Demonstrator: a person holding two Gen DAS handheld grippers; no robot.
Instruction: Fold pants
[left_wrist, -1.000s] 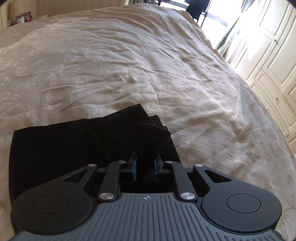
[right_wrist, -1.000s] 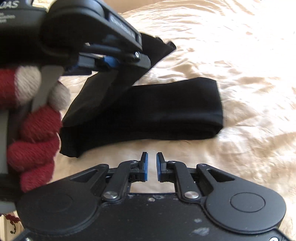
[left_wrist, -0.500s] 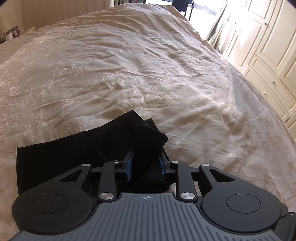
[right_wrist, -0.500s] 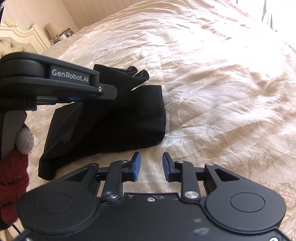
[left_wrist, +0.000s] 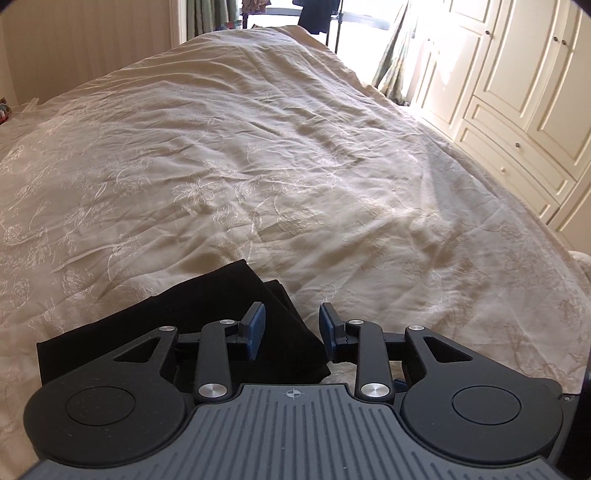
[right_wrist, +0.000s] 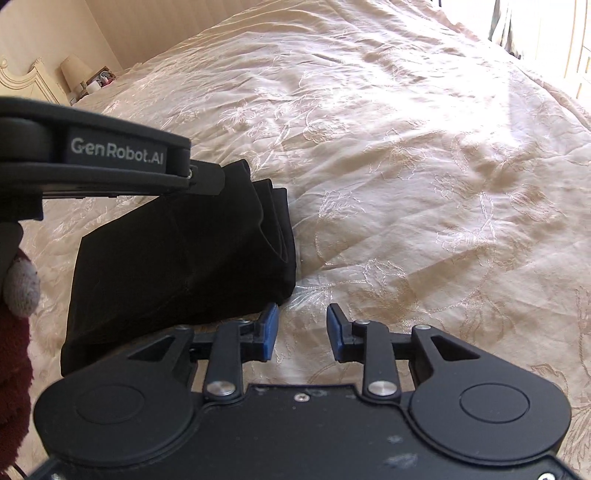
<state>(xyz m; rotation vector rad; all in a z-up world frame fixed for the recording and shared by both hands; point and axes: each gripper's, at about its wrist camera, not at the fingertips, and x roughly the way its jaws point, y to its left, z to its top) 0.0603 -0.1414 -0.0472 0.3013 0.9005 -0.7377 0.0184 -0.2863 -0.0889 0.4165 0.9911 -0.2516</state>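
The black pants (left_wrist: 207, 314) lie folded into a compact stack on the beige bedspread (left_wrist: 295, 166). My left gripper (left_wrist: 291, 326) is open, its jaws apart just above the stack's right end, holding nothing. In the right wrist view the pants (right_wrist: 177, 258) sit at the left, layered edges facing right. My right gripper (right_wrist: 302, 330) is open and empty over the bedspread (right_wrist: 424, 184), just right of the stack's near corner. The left gripper's body (right_wrist: 92, 158) hangs over the pants' top.
Cream wardrobe doors and drawers (left_wrist: 517, 92) line the bed's right side. A headboard and lamp (right_wrist: 72, 72) stand at the far left. A red-and-grey gloved hand (right_wrist: 14, 314) holds the left gripper.
My left gripper has opened and let go of the pants' top layer, which now lies flat on the stack. My right gripper has opened wider.
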